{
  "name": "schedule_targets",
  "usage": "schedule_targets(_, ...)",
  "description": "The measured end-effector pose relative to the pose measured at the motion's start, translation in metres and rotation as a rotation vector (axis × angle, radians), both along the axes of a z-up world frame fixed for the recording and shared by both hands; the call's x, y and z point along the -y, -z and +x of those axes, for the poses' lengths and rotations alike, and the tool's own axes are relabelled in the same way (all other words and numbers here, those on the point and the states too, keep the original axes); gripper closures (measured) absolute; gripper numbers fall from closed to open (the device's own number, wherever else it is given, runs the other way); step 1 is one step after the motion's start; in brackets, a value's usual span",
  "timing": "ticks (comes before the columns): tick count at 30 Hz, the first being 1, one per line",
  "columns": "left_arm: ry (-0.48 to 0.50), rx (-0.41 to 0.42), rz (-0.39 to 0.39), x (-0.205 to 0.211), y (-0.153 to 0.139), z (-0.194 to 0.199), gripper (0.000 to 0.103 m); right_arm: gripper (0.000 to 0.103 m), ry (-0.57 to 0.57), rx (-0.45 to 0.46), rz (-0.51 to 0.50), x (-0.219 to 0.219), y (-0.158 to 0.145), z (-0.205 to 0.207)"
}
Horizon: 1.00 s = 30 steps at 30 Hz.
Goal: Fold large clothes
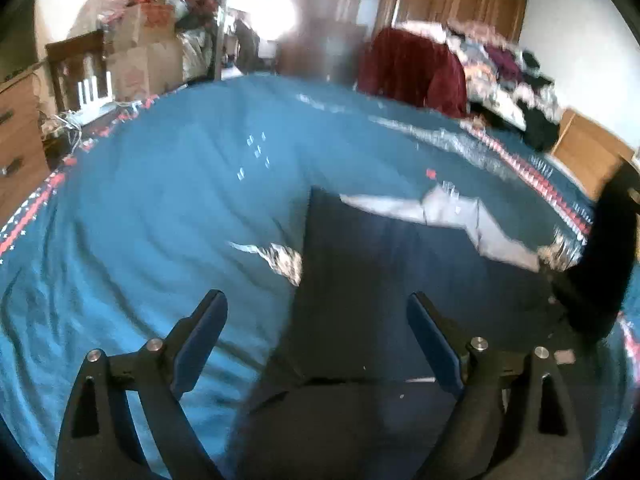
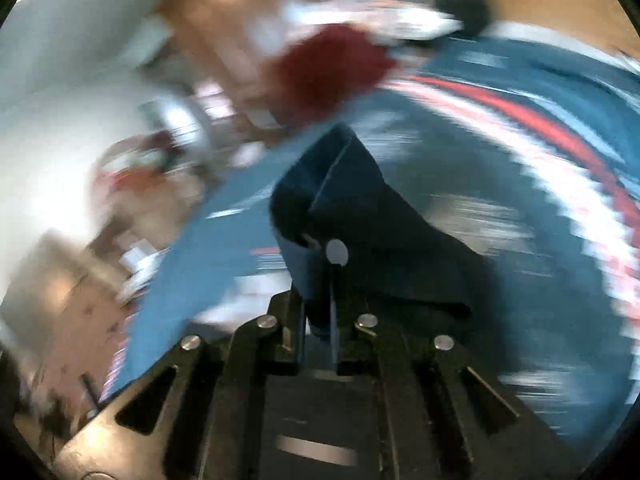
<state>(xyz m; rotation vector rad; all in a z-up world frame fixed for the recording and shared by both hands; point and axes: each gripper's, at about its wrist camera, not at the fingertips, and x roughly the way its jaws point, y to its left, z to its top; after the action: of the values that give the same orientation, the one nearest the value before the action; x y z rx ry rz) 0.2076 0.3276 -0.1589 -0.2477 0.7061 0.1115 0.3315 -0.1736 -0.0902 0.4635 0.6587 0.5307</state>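
Note:
A dark navy garment (image 1: 360, 280) lies spread on the blue bedspread (image 1: 160, 200), with a pale grey inner panel (image 1: 452, 216) showing along its far edge. My left gripper (image 1: 316, 296) hovers above the garment's near part, open, with nothing between its fingers. In the heavily blurred right wrist view, my right gripper (image 2: 320, 264) is shut on a bunched fold of the same navy garment (image 2: 360, 208), which stands up from the jaws. A black bulky shape (image 1: 608, 256) stands at the garment's right edge; blur hides its detail.
A dark red blanket (image 1: 412, 64) and a heap of mixed clothes (image 1: 504, 68) sit at the bed's far right. A wooden dresser (image 1: 20, 140) and cardboard boxes (image 1: 148, 52) stand to the left. A wooden board (image 1: 588, 152) borders the bed's right side.

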Motion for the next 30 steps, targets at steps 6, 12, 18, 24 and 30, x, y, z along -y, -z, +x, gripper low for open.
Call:
schedule_targets(6,-0.051,0.025,-0.006,-0.042,-0.017,-0.021,0.009,0.095,-0.270,-0.068,-0.003,-0.209,0.044,0.016)
schedule_targets(12,-0.072,-0.014,-0.039,-0.067,0.001,-0.030,0.009,0.078,-0.366,-0.267,-0.138,-0.271,0.128,0.003)
schedule_targets(18,-0.033,-0.052,-0.057,-0.066,0.024,-0.028,0.009,0.053,-0.255,-0.161,-0.135,-0.148,0.108,-0.045)
schedule_targets(24,-0.018,-0.137,-0.086,-0.065,0.050,-0.032,0.009,0.052,0.080,-0.398,-0.232,0.024,0.178,-0.049)
schedule_targets(30,0.015,-0.229,-0.034,-0.062,0.059,-0.056,0.009,0.046,0.055,-0.357,-0.245,0.054,0.146,-0.087)
